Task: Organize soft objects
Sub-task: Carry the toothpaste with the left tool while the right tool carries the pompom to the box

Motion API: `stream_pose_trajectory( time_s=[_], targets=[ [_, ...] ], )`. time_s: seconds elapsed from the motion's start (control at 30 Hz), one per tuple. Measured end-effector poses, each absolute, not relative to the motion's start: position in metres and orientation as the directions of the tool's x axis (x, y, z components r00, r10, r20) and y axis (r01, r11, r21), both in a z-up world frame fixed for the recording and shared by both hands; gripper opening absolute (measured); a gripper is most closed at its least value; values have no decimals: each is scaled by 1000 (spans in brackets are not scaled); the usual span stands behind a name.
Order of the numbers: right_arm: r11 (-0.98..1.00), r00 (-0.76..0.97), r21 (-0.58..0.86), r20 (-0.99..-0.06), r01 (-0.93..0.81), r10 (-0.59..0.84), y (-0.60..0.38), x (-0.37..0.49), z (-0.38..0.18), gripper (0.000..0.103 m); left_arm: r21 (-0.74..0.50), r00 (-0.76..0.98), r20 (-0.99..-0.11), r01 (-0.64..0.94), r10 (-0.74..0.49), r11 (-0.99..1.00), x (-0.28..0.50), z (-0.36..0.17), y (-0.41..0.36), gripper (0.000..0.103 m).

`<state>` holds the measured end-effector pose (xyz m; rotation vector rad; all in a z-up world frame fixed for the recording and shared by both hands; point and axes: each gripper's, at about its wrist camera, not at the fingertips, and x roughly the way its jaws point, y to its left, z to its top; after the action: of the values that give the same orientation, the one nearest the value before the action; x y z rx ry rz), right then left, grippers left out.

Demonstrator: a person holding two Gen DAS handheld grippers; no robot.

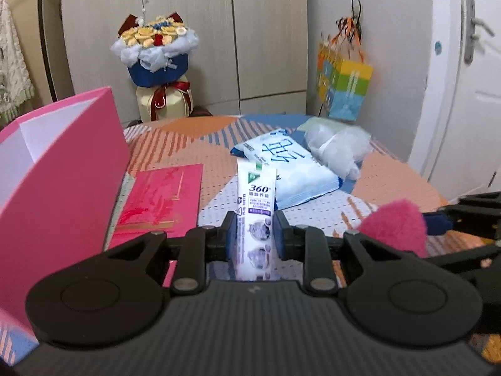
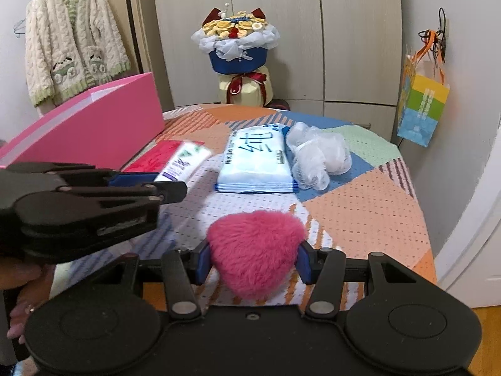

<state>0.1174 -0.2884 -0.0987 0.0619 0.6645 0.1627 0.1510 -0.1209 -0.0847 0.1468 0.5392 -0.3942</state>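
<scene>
The left gripper (image 1: 254,235) has its jaws drawn close together, clamped on a white toothpaste tube (image 1: 255,200) that stands up between the blue pads, its crimped end topmost. In the right wrist view that gripper (image 2: 170,177) reaches in from the left side above the table, angled downward, the tube (image 2: 184,159) lifted clear of the patterned tablecloth (image 2: 360,206). A hand (image 2: 22,294) shows beneath it at the left edge.

The right gripper (image 2: 254,260) has its jaws about half apart, pressing both sides of a pink fluffy heart-shaped plush (image 2: 255,250), held over the near edge of the table and pointing downward.

Toward the far right part of the table lies a blue-and-white pack of wet wipes (image 2: 256,163), with a white mesh bath puff (image 2: 316,156) touching its right side. An open pink box (image 2: 103,125) stands at the left edge, a red card (image 2: 156,156) lying just beside it.
</scene>
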Motion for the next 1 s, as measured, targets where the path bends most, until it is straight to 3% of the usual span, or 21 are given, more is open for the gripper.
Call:
stream_pose_trajectory(
  time_s=[0.47,0.8,1.0],
  targets=[
    [928,652,265,-661,-261,372,-270,99,-81,57,-94,699,-576,459,-424,883,108,-71,-54,22],
    [843,483,339,-704,-417,521,-220,94,-58,57,-305,594,-640,385,-487,871,81,-67,20,21],
    [751,400,401,-663,-524,633,-185,94,-34,57,-354,538,-680,355,-498,866,69,-56,61,12]
  ],
)
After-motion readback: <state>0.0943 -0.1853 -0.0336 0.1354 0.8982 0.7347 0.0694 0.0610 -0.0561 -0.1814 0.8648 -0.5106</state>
